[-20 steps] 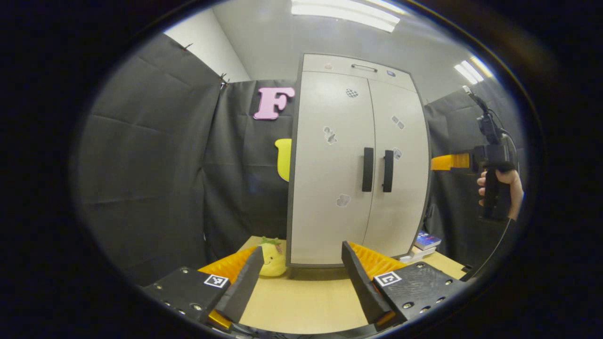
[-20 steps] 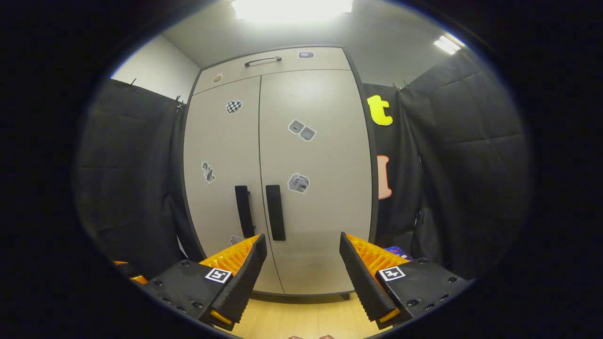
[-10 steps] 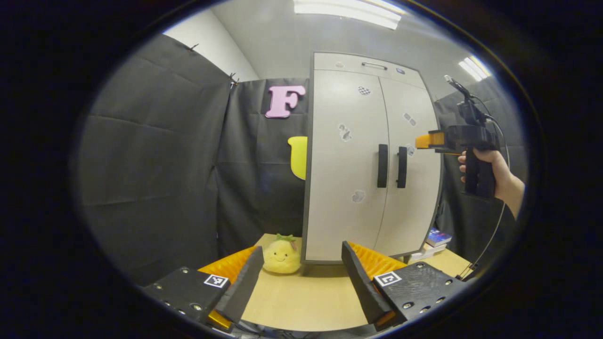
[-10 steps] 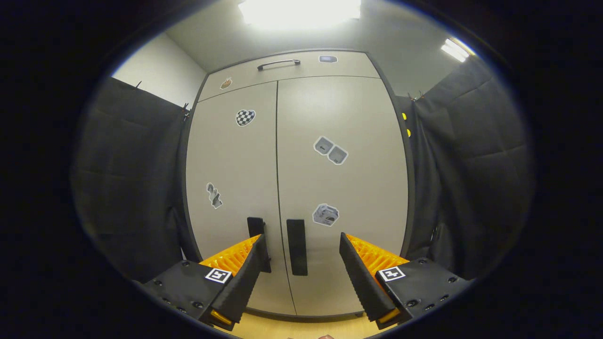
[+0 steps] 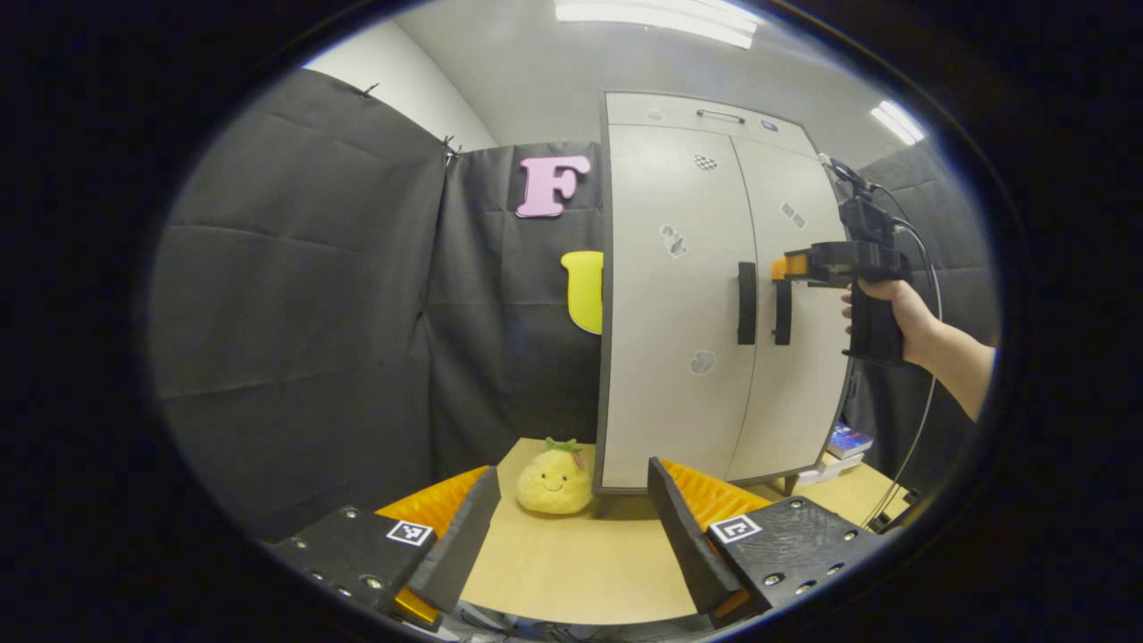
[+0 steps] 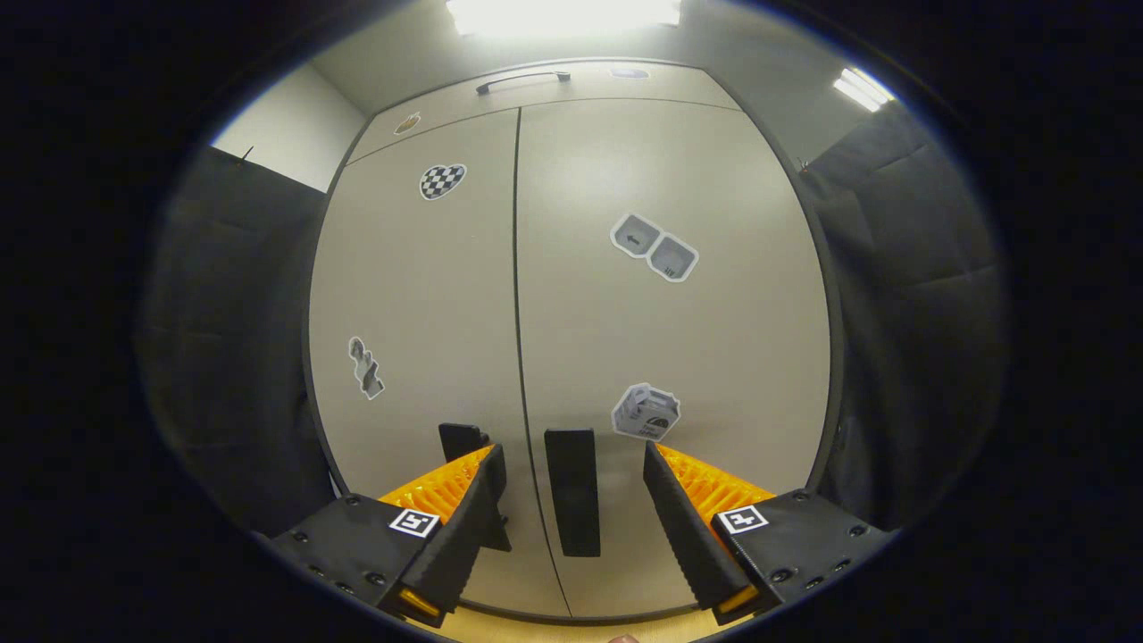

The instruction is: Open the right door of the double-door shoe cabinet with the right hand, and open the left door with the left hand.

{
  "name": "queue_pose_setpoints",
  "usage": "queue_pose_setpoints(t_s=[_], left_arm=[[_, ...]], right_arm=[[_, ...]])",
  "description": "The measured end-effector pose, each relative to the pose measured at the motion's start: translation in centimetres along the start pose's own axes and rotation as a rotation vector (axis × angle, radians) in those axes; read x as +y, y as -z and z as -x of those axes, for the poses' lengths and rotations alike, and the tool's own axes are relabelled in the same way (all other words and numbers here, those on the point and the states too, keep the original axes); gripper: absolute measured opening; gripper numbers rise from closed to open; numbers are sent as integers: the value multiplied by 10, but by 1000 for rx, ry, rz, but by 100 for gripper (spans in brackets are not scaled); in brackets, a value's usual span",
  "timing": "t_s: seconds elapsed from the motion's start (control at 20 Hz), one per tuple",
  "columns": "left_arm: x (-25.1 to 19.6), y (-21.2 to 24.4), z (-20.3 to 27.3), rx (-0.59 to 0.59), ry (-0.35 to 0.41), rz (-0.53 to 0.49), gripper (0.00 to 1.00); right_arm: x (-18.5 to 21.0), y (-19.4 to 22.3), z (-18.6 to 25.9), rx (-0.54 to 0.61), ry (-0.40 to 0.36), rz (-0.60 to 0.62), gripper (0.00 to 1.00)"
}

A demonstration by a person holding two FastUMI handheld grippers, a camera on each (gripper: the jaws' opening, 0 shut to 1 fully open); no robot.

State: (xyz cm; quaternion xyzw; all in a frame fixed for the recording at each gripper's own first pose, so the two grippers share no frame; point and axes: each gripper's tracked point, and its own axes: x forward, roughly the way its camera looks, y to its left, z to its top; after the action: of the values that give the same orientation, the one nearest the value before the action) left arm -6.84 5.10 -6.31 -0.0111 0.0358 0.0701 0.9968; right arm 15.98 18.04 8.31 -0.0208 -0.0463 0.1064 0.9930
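Right gripper has closed in over the last second — its fingers spread wide, now straddling the right door handle without touching, so a grab looks close. Left gripper, also wide open, hangs back from the shoe cabinet. Door stickers aren't readable.

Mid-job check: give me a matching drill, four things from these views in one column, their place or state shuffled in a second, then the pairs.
Things:
1. right gripper
2. left gripper
3. yellow smiling plush toy
4. tall grey double-door shoe cabinet

Places or states:
A. on the pale wooden tabletop, by the cabinet's left bottom corner
B. both doors shut
C. open, back from the cabinet above the tabletop
D. open, fingers either side of the right door's black vertical handle

Pairs: 1-D, 2-C, 3-A, 4-B
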Motion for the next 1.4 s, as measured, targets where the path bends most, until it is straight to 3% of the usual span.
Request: queue_pose_setpoints(t_s=[0.2,0.25,0.3,0.35,0.45,0.7,0.85,0.95,1.4], left_arm=[[1,5,0,11,-6,-7,96],[1,7,-1,15,-9,-8,96],[1,8,-1,22,-14,-4,96],[1,9,0,24,-16,5,96],[2,11,0,30,-21,16,96],[1,6,3,20,-11,39,96],[-6,0,11,1,-4,36,96],[-13,0,14,-4,2,28,96],[-32,11,23,20,26,13,96]], right_arm=[[4,17,-18,44,9,-8,73],[8,17,-24,39,-10,-14,80],[5,18,-30,36,10,-3,67],[2,20,-34,39,18,6,46],[5,27,-37,67,10,-5,31],[0,28,-36,58,22,-17,33],[1,30,-36,81,-14,-16,12],[1,30,-34,85,-38,-6,8],[0,28,-6,67,-88,-5,7]])
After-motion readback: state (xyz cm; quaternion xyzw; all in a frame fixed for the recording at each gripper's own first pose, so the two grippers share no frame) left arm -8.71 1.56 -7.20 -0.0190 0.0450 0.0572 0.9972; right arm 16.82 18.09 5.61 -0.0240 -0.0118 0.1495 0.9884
